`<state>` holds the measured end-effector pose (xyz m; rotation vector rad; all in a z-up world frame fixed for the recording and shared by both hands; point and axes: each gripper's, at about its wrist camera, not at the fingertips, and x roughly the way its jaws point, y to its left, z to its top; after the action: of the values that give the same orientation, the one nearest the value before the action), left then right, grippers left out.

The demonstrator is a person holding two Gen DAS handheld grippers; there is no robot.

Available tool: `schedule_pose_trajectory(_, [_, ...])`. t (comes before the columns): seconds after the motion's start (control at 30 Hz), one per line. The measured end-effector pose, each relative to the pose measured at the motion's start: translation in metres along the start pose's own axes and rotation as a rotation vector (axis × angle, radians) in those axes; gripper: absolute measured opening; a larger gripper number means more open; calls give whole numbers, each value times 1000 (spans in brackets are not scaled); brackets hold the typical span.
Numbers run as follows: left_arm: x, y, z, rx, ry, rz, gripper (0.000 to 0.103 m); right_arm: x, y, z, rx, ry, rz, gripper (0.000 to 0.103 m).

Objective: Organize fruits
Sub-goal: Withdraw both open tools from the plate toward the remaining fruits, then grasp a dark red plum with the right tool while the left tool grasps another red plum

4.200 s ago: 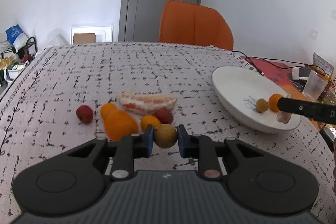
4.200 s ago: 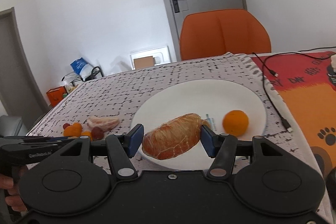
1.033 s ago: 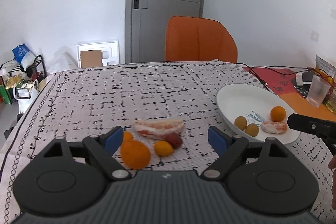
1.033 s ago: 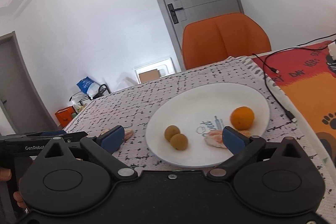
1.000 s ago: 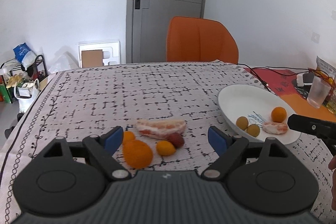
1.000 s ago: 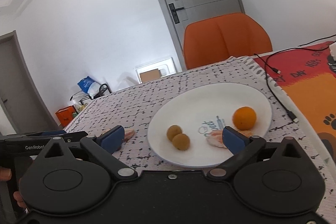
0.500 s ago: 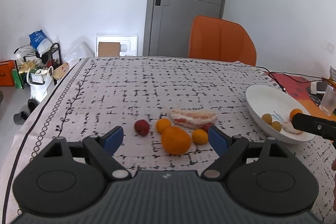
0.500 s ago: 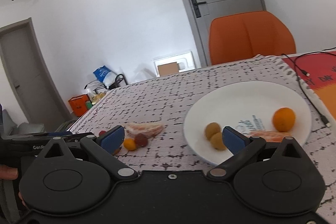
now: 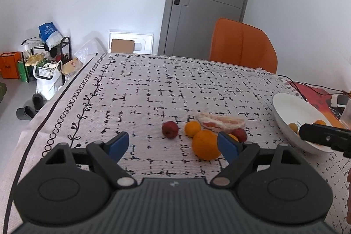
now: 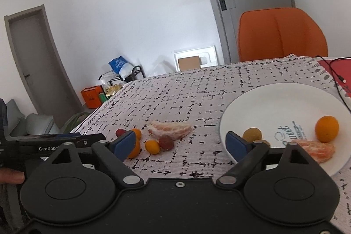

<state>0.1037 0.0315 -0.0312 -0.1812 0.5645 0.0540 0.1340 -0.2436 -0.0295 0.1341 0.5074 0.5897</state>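
My left gripper [image 9: 173, 145] is open and empty, low over the patterned tablecloth. Just ahead lie a red fruit [image 9: 170, 129], a small orange [image 9: 192, 128], a large orange [image 9: 206, 147] by the right fingertip, a peeled citrus segment [image 9: 221, 122] and another red fruit [image 9: 240, 134]. My right gripper [image 10: 181, 143] has its jaws closing; the pads touch nothing. A kumquat [image 10: 152, 146] and a red fruit [image 10: 166, 142] lie beyond the gap. The white plate [image 10: 274, 98] holds an orange [image 10: 326, 128], a brown longan [image 10: 252, 134] and a peeled segment [image 10: 316, 149].
An orange chair [image 9: 242, 45] stands behind the table's far edge. A black cable [image 10: 335, 78] and a red mat [image 10: 337, 65] lie to the right of the plate. The table's left edge [image 9: 54, 102] drops to a floor with bags and shoes.
Both views have swung to the left, so the loose fruit now sits right of centre in the left view. The right gripper's jaws have narrowed a little. No fruit has moved.
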Motion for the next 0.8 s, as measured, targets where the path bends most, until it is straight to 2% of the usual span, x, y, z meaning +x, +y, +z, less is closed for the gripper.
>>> schedule_pose_trajectory(0.13, [4,7,-1,-21,1,8,86,11,5,1,-13,23,14,74])
schedule_pose_trajectory(0.4, [12,17,0,-37,7,20,82,34,12,2,-28,75,43,60])
schedule_pose_trajectory(0.5, [15,21,0,-39,11,22,76,43,13,2,-29,93,51,55])
schedule_pose_trajectory(0.63, [20,25,2,-43,16,23,66,55,14,2,-27,113,53,44])
schedule_pose_trajectory(0.8, [28,27,4,-41,25,21,60,67,13,3,-24,130,50,41])
